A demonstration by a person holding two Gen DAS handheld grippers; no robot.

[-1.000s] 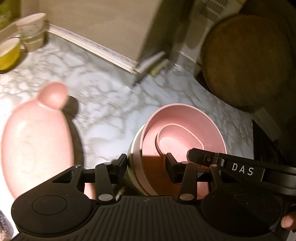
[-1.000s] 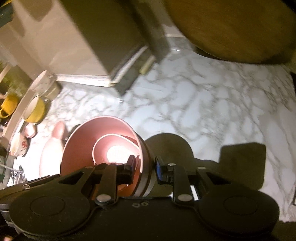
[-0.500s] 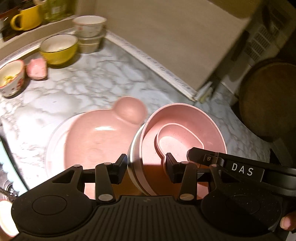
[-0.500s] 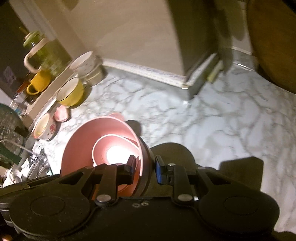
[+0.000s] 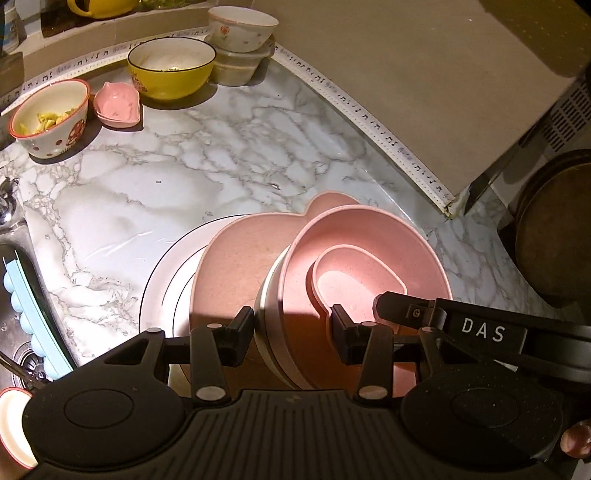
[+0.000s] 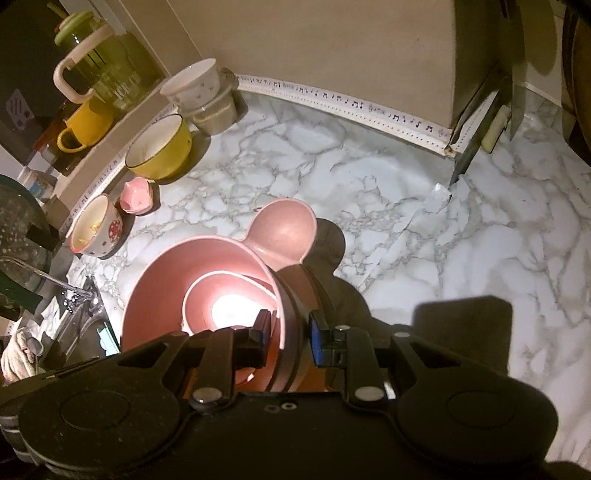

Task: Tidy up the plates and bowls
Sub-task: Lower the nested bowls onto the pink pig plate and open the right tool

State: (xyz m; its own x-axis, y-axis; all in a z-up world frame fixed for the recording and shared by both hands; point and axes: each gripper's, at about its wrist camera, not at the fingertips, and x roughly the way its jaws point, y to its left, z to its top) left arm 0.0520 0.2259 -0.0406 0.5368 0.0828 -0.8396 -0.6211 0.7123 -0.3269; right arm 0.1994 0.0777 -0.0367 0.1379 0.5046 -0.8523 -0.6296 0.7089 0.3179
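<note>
Both grippers hold one nested stack: a large pink bowl (image 5: 369,251) inside a cream outer bowl (image 5: 269,295), with a small pink dish (image 5: 354,273) in it. My left gripper (image 5: 291,326) is shut on the stack's near left rim, one finger outside and one inside. My right gripper (image 6: 290,330) is shut on the opposite rim of the pink bowl (image 6: 177,280). The stack is over a pink plate with a round ear (image 5: 236,266), which lies on a white plate (image 5: 166,280). Whether the stack rests on the plate is hidden.
At the back left stand a yellow bowl (image 5: 171,68), a mushroom-patterned bowl (image 5: 51,118), a small pink dish (image 5: 118,105) and a white bowl on a lidded tub (image 5: 242,27). A sink (image 5: 14,295) lies at the left edge, a round wooden board (image 5: 554,236) at the right.
Both grippers carried the stack leftwards along the marble counter. It now sits over the pink plate, which was to its left before. The back-row bowls and the sink have come into view. Both grips are unchanged.
</note>
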